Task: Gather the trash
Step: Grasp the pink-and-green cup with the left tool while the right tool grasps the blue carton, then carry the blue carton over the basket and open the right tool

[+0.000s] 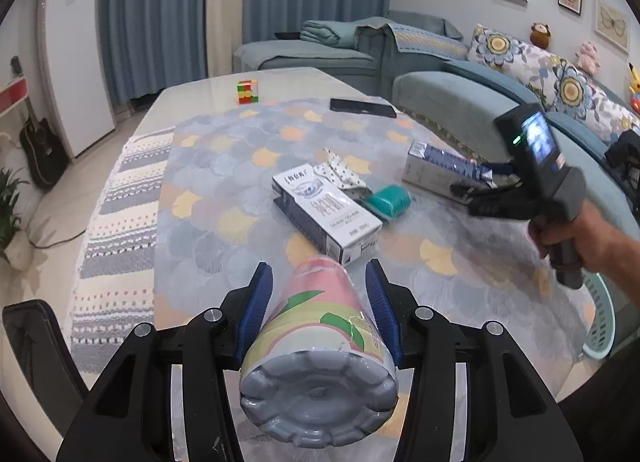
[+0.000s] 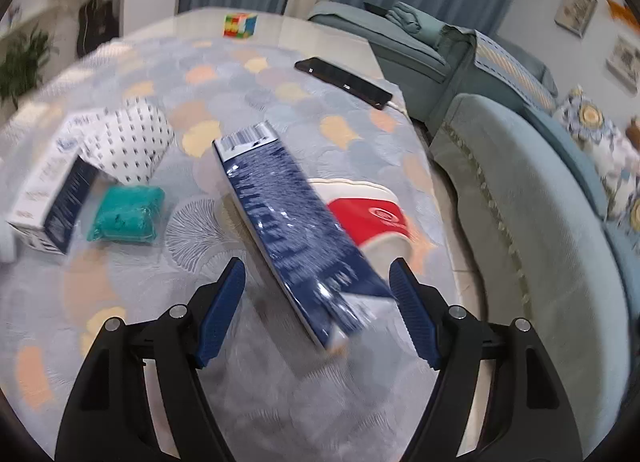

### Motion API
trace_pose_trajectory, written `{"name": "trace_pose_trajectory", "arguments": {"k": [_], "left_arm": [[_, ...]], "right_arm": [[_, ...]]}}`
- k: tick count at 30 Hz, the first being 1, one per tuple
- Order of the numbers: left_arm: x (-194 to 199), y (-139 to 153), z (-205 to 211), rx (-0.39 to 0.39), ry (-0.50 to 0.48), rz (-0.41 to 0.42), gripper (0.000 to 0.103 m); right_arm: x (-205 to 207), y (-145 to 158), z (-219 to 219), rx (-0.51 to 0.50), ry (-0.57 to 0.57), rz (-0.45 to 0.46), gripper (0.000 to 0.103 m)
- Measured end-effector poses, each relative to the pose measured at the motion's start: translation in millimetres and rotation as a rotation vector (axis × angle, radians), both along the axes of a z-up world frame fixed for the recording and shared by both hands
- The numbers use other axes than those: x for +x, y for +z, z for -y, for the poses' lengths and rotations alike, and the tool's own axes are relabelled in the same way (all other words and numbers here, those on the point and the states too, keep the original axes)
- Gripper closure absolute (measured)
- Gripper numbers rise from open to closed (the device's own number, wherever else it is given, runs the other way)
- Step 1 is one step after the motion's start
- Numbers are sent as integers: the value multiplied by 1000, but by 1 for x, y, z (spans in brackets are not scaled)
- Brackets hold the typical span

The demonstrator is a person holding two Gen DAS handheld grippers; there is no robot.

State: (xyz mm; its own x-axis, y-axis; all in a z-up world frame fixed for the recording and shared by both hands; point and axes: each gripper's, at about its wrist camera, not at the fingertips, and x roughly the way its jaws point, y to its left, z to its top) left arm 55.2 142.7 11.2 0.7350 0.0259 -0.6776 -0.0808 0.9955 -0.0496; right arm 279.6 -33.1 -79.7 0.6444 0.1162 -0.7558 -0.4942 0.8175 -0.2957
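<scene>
From the left wrist camera, the left gripper is clamped on one pink and green plastic bottle, its blue pads pressing either side while the grey base points back at the lens. On the patterned tablecloth beyond lie two cartons: a white milk carton just ahead of the bottle, and a blue carton farther right. Between them sit one dotted paper wrapper and one teal bundle, both touching or just beside the white carton. One puzzle cube and one black phone lie at the far end. Only this view shows the right gripper from outside, held in a hand and lowered beside the blue carton, along with a pale basket past the table edge. From the right wrist camera, the right gripper has its fingers spread apart, with the near end of the blue carton lying tilted between them; the picture is blurred, and the pads do not appear to press on it. Only this view shows one red and white paper cup on its side, right behind the blue carton. The white milk carton, dotted wrapper and teal bundle lie well to the left; the cube and phone are beyond.
</scene>
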Motion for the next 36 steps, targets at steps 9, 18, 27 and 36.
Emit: {"name": "trace_pose_trajectory", "arguments": {"k": [9, 18, 27, 36], "left_arm": [[-1, 12, 1, 18, 17, 81, 57], [-17, 43, 9, 7, -6, 258, 58], [-39, 69, 18, 6, -41, 395, 59], [-34, 57, 30, -1, -71, 345, 61]], "right_arm": [[4, -15, -2, -66, -17, -8, 69], [-36, 51, 31, 208, 10, -40, 69], [-88, 132, 62, 396, 12, 72, 69], [-133, 145, 89, 409, -4, 71, 69]]}}
